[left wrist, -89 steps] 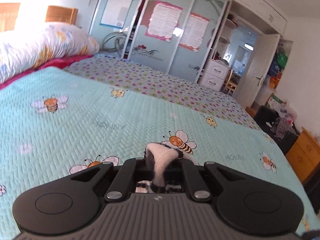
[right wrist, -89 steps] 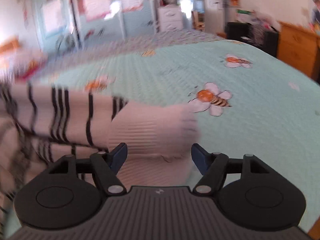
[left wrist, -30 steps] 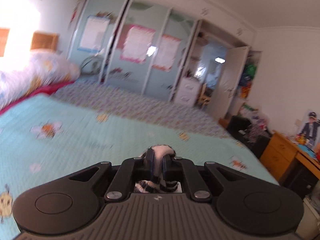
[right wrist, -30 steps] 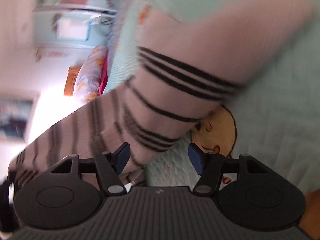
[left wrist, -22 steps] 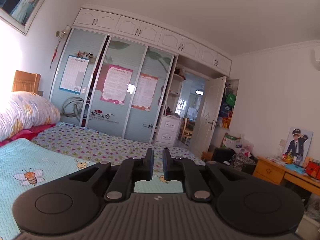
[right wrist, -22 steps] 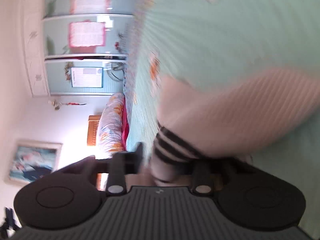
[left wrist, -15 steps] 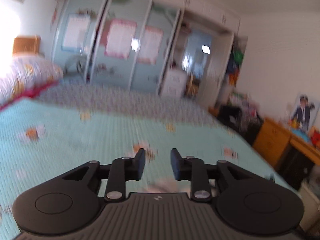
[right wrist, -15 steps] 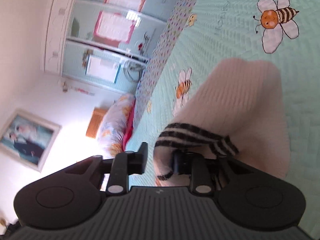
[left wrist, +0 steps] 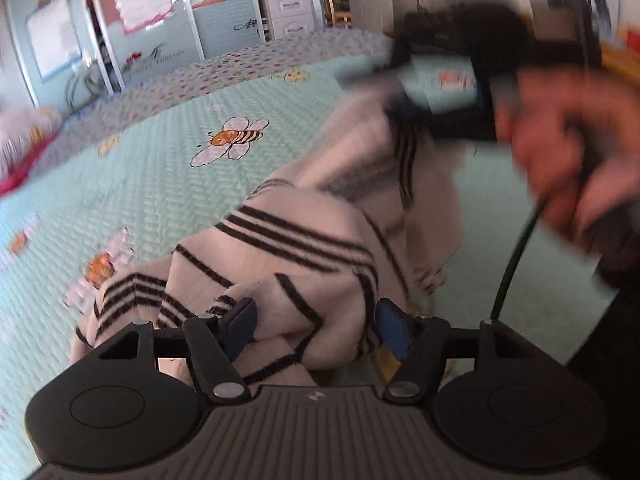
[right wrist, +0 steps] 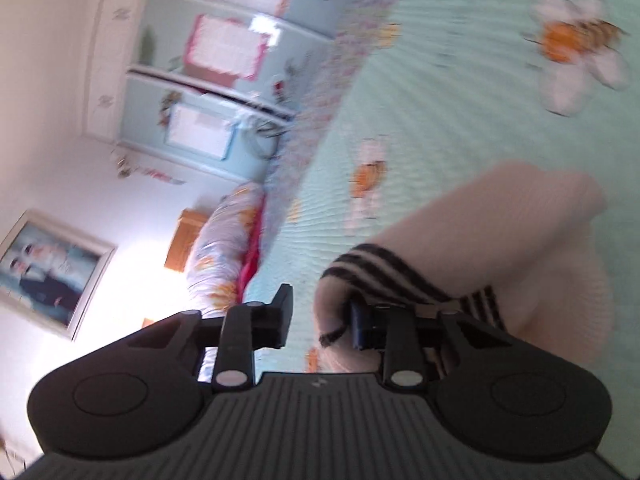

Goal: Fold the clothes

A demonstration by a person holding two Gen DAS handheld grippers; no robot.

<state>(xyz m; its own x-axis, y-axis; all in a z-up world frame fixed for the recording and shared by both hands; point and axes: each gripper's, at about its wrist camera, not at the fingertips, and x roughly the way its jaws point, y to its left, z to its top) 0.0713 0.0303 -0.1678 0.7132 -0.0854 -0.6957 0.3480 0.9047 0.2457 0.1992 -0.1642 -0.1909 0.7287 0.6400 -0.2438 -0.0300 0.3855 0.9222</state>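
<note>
**Striped sweater bunched on bee-print bed, between two hand-held grippers**

Heaped in a loose mound on the mint-green bedspread [left wrist: 168,184]: a pale pink sweater [left wrist: 304,248] with black stripes, its folds rising toward the far right. Left hand-held gripper [left wrist: 316,326] low over the near edge of the mound, blue-padded fingers [left wrist: 240,322] spread wide, knit bulging up between them but not pinched. Right hand-held gripper [right wrist: 320,322] rolled sideways, room tilted in its view, jaws partly apart; striped fabric draped over and around the blue right finger [right wrist: 360,326], the black left finger standing clear against the bedspread. Whether that fabric is actually clamped: cannot tell from either view. Seen from the left wrist, the same right-hand tool blurred at upper right, gripped by a bare hand [left wrist: 568,148], its tip at the raised part of the sweater. Plain ribbed section of the garment [right wrist: 520,248] lying beyond the right fingers. Printed bees [left wrist: 230,140] scattered over the cover. Behind the bed: sliding wardrobe doors [left wrist: 160,20] with pink-framed posters, a floral pillow [right wrist: 224,256] by the wooden headboard, a framed picture [right wrist: 48,272] on the wall.
</note>
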